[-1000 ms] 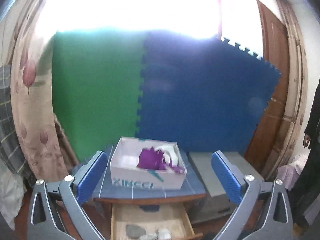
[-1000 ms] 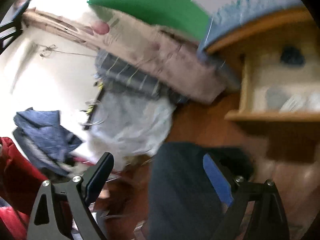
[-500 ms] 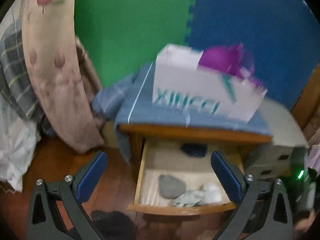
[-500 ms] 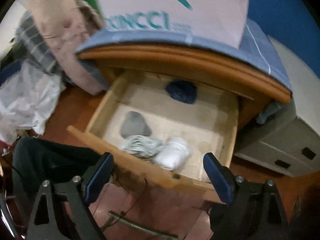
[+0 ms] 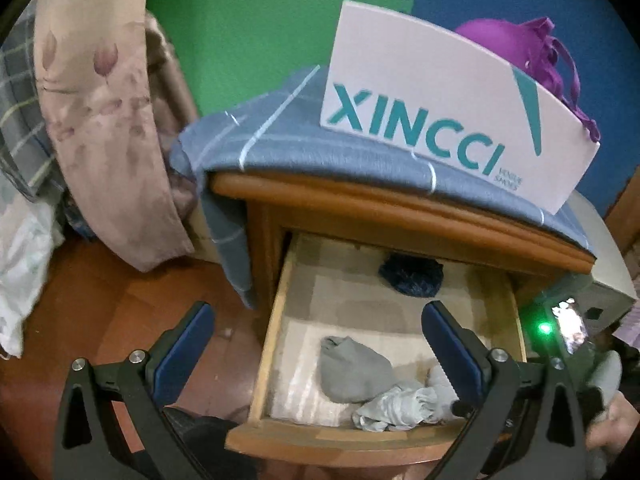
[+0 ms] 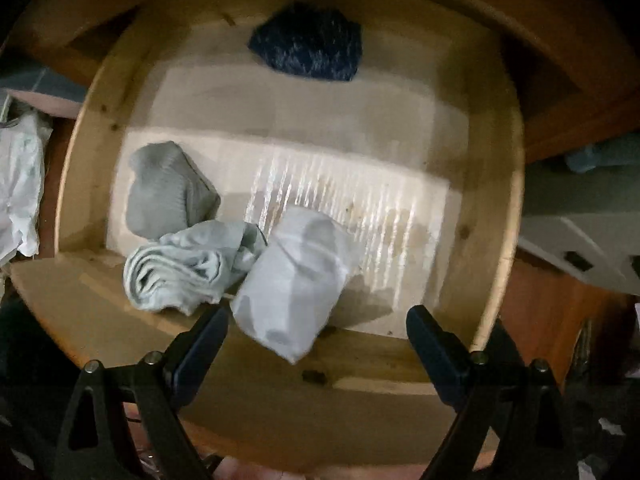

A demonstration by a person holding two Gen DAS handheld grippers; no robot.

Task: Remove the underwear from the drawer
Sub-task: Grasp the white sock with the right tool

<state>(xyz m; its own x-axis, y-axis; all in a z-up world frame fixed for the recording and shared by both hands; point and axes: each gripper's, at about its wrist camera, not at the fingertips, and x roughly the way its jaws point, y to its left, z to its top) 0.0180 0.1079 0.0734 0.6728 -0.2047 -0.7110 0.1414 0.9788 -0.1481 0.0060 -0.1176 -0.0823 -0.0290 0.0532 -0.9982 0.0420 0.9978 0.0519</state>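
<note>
The left gripper [image 5: 316, 344] hangs with jaws spread wide above the pulled-out drawer [image 5: 272, 344] of a wooden nightstand [image 5: 400, 216]. Inside, a dark blue bundle [image 5: 412, 276] lies far; a grey bundle [image 5: 352, 368] and a pale crumpled garment [image 5: 396, 404] lie near, touching. A white box [image 5: 440, 120] stands on the blue cloth [image 5: 280, 136] on top. At right, possibly the right gripper [image 5: 560, 344], partly hidden.

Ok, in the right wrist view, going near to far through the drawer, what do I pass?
Drawer front edge → white bundle, between the open fingers of the right gripper → dark grey bundle → bare drawer floor → dark blue bundle at the back.
</note>
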